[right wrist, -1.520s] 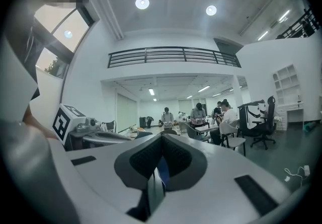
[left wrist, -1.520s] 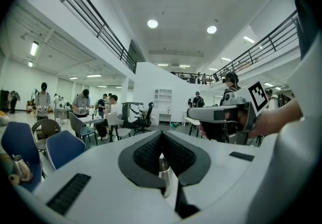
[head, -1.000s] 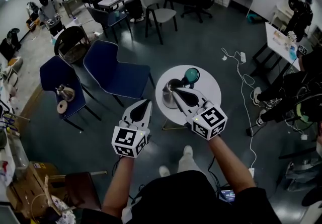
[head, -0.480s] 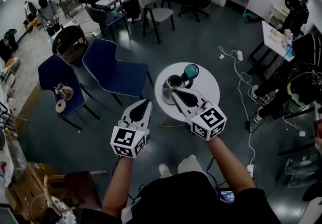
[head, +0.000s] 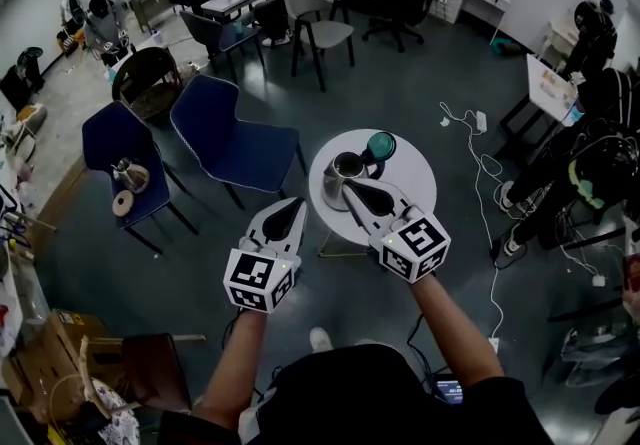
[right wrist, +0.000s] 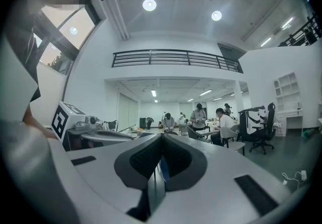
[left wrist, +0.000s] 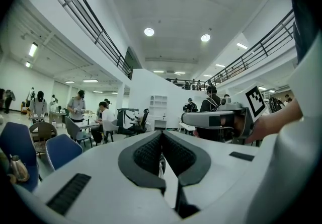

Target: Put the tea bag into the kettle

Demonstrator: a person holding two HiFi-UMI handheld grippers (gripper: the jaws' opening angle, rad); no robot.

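From above: small round table (head: 415, 178), with the kettle (head: 343, 173) sitting toward its 9 o'clock edge. The top of the kettle is open and the inside just reads dark from here, so I can't say if anything's in it. At the kettle's 1 o'clock, touching or just beside it, there's a round teal thing (head: 381, 146). It could be the lid or a cup, I honestly can't tell. The right gripper (head: 348, 187) comes in from the kettle's 5 o'clock with its tips right at the rim. The left gripper (head: 297, 201) hangs off the table at the kettle's 8 o'clock, over the floor and near nothing.

Left gripper view: the tongs are pressed together at the tips. Only a pale slit shows lower down between the pads, and I see nothing in it. It points level across the room.

Right gripper view: the tongs are pressed together too. There's a thin bluish sliver between the pads, but I can't tell if that's something pinched or just the room showing through. No kettle in this view, since it looks out over it.

The tea bag itself I can't spot in any view.

My guess is this is the drop-in step, with the right gripper lined up at the mouth. If the bag is in those tongs, the next move needs the tips over the middle of the opening and tilted down a bit. Then they'd part so the bag falls inside and doesn't catch the rim
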